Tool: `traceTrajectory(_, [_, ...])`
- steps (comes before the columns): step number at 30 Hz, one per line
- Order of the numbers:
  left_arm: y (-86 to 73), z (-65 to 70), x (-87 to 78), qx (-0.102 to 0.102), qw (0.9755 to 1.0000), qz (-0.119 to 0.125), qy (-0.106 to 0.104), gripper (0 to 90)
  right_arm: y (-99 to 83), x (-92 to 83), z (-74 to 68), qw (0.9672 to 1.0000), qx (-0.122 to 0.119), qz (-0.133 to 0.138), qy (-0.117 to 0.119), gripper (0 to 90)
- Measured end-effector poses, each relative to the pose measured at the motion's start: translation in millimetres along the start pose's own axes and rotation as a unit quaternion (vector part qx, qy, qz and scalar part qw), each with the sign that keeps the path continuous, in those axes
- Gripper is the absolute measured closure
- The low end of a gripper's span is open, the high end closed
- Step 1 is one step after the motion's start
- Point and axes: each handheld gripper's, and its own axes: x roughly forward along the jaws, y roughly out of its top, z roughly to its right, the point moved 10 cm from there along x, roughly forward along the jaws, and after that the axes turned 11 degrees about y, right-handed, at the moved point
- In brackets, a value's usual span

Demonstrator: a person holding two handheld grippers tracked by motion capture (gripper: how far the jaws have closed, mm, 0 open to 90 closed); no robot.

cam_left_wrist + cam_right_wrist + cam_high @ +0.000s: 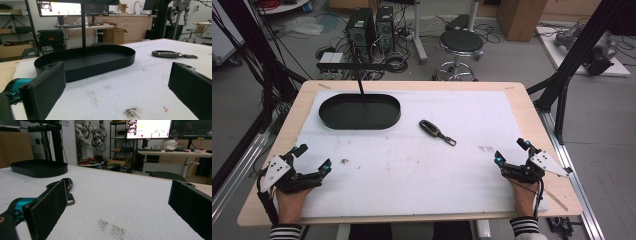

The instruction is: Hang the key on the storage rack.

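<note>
Start of the job, by the look of it — nothing picked up yet. Key fob (437, 132) flat on the white tabletop (412, 170), just right of the black oval tray (359, 111) and apart from it. Left gripper (314, 157) and right gripper (511, 151) resting well short of the tray, fingers spread wide, empty. Next move, probably: a reach to the fob, fingers astride its slim body. Left gripper view — tray's inside, bare. Right gripper view — fob's metal clip up close.
</note>
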Motion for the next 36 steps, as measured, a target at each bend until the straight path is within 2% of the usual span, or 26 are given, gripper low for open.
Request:
traceTrajectory(4, [0.2, 0.6, -0.7, 0.004, 1.0000, 0.003, 0.000, 1.7, 0.3, -0.5, 0.0, 1.0000, 0.001, 0.003, -0.002, 1.0])
traceTrajectory(22, [0.4, -0.4, -0.6, 0.000, 1.0000, 0.003, 0.001, 1.7, 0.7, -0.2, -0.1, 1.0000, -0.001, 0.003, -0.001, 1.0])
traceTrajectory(26, [0.4, -0.2, -0.7, 0.001, 1.0000, 0.003, 0.000, 1.7, -1.2, 2.7, 2.1, 0.9999, 0.009, -0.014, 0.001, 1.1])
traceTrajectory(27, [0.5, -0.2, -0.8, 0.001, 1.0000, 0.003, 0.000, 1.7, -2.4, 4.6, 3.9, 0.9995, 0.014, -0.028, -0.002, 1.1])
traceTrajectory(30, [0.7, -0.2, -0.9, -0.002, 1.0000, 0.005, 0.000, 1.7, -0.3, 6.2, 6.6, 0.9993, 0.014, -0.034, -0.006, 1.1])
traceTrajectory(31, [0.7, -0.5, -0.7, -0.002, 1.0000, 0.004, 0.000, 1.7, 2.0, 7.9, 7.1, 0.9992, 0.019, -0.035, -0.002, 1.0])
traceTrajectory(36, [0.6, -0.5, -0.6, -0.003, 1.0000, 0.003, 0.000, 1.7, 17.4, 21.6, 6.5, 0.9976, 0.014, -0.064, 0.022, 1.1])
